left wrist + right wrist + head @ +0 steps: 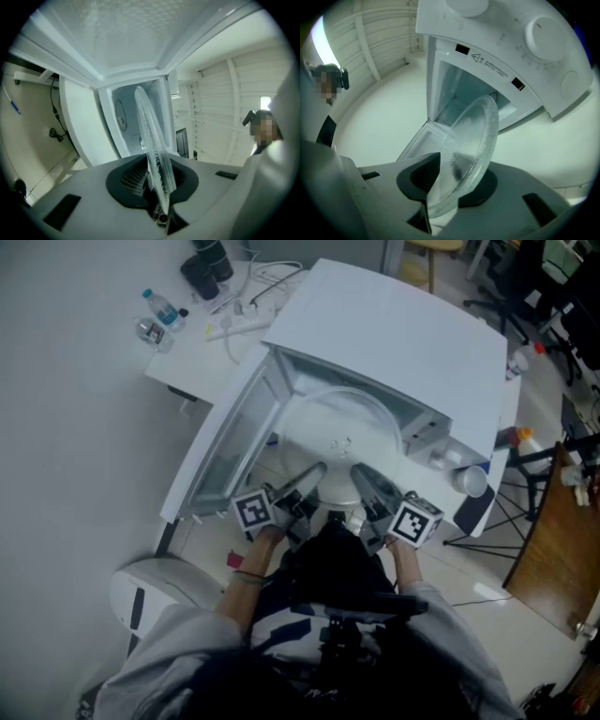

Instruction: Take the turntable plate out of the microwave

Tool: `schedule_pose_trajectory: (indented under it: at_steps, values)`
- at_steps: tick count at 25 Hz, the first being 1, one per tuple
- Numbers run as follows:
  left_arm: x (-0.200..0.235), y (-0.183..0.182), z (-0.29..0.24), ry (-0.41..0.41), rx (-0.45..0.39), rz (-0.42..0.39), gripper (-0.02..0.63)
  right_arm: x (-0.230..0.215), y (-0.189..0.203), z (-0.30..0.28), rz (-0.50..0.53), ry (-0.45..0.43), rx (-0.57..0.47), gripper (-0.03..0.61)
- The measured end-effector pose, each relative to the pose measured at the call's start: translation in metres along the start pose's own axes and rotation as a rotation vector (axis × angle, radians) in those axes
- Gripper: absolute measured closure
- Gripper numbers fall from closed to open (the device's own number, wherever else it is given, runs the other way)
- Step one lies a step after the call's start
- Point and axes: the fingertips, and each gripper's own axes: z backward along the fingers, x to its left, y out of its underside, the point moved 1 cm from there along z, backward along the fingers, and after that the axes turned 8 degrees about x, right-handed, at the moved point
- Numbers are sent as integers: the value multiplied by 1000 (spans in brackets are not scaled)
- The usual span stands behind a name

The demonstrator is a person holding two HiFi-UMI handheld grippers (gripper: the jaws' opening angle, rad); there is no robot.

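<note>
Head view: we are holding the plate [342,432] at the mouth of the microwave [403,334]. Left gripper view: the left gripper [157,187] is pinching its rim, jaws nearly together. Right gripper view: the right gripper [450,183] is clamping the rim, jaws partly apart. We are risking 1 grip slipping on glass, tipping the plate against the microwave.

Left gripper [314,472]: points forward, away from the body; its jaws are closed on the near rim of the turntable plate [339,424], one pad on each face.
Right gripper [362,474]: just beside the left one, tips angled toward it; its jaws clamp the same rim.
Left hand [265,540]: behind its marker cube [253,510]; the forearm is bare.
Right hand [403,554]: behind its own cube; the sleeve is grey.
</note>
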Motion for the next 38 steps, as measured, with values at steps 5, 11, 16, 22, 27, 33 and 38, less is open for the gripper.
schedule_pose_trajectory:
  at_steps: [5, 11, 16, 22, 27, 33, 38]
  values:
    - [-24, 16, 25, 28, 0, -23, 578, 29, 22, 11, 30, -14, -21, 480]
    - [-43, 45, 55, 52, 29, -24, 574, 57, 57, 33, 57, 30, -58, 480]
    - [-55, 66, 72, 54, 74, -42, 572, 75, 79, 50, 39, 52, -92, 480]
    - [-61, 81, 75, 59, 94, -39, 569, 82, 87, 65, 34, 73, -103, 480]
    - [-69, 88, 69, 68, 59, -38, 569, 85, 82, 75, 54, 55, -90, 480]
    - [-81, 104, 56, 74, -3, -29, 569, 80, 77, 94, 62, 17, -52, 480]
    - [-84, 114, 51, 48, -41, -39, 569, 73, 76, 105, 64, 7, -16, 480]
